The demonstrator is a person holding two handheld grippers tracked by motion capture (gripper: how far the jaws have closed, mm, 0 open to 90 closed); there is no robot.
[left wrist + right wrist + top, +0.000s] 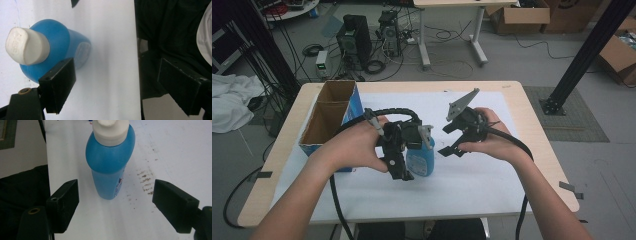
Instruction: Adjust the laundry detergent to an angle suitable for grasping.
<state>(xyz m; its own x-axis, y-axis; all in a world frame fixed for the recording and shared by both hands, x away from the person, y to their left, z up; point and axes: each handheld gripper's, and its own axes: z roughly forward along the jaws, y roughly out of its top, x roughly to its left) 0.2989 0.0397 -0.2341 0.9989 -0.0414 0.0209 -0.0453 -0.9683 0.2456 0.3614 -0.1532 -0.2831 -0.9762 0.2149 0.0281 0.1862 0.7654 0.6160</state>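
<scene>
The upright blue plastic bottle with a white cap (421, 156) looks easy to topple: the left tool (404, 159), jaws apart, sits just beside it at frame centre, and a sideways nudge could tip it. The right tool (451, 142), jaws apart, faces it from the right, not touching.

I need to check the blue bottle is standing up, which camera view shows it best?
The right gripper view: the blue bottle stands upright on the white sheet, white cap up, unobstructed. The left gripper view shows it from above, partly behind a jaw. In the high view the left gripper hides part of it.
</scene>
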